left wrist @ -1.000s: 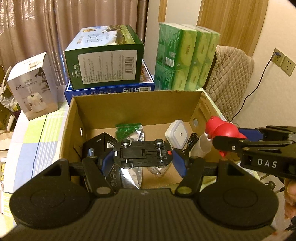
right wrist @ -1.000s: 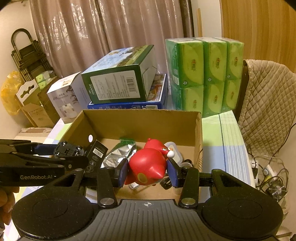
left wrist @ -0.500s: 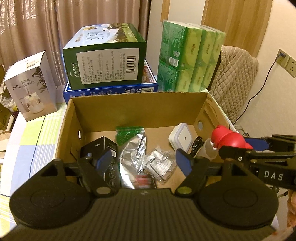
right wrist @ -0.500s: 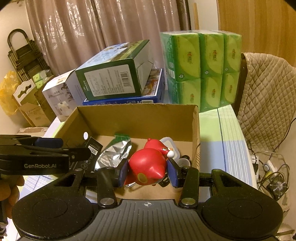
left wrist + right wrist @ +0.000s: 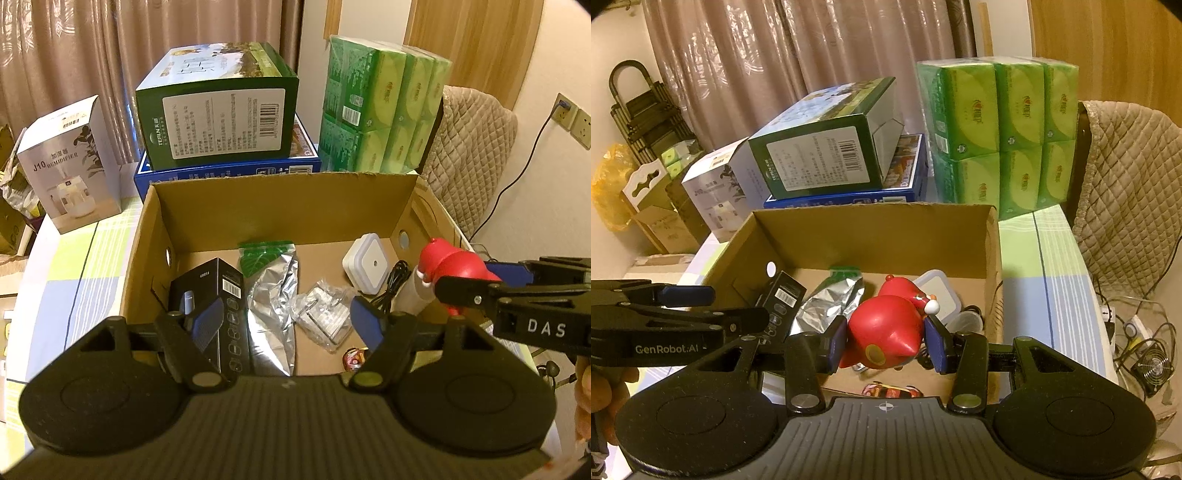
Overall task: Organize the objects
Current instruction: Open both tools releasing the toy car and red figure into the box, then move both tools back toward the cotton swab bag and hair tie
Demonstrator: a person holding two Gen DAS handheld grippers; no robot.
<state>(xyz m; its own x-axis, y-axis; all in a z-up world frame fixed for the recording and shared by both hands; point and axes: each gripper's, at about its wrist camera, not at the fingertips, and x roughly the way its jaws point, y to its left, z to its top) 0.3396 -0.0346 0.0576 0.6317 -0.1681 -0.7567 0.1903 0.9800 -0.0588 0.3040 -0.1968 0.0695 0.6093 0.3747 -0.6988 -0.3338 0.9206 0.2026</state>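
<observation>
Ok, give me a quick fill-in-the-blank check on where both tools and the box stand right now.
1. The right tool is shut on a ____ toy.
2. The left tool is ____ and holds nothing.
3. The silver foil bag lies inside the ____ box.
4. The green carton sits on a ____ box.

Missing: red; open; cardboard; blue

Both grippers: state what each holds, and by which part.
The right gripper clamps the red toy figure by the sides of its round body. The left gripper is open, holding nothing.

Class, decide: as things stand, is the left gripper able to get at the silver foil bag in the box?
Probably yes: the left gripper is open and empty above the open-topped box, with the silver foil bag uncovered between its fingers.
</observation>
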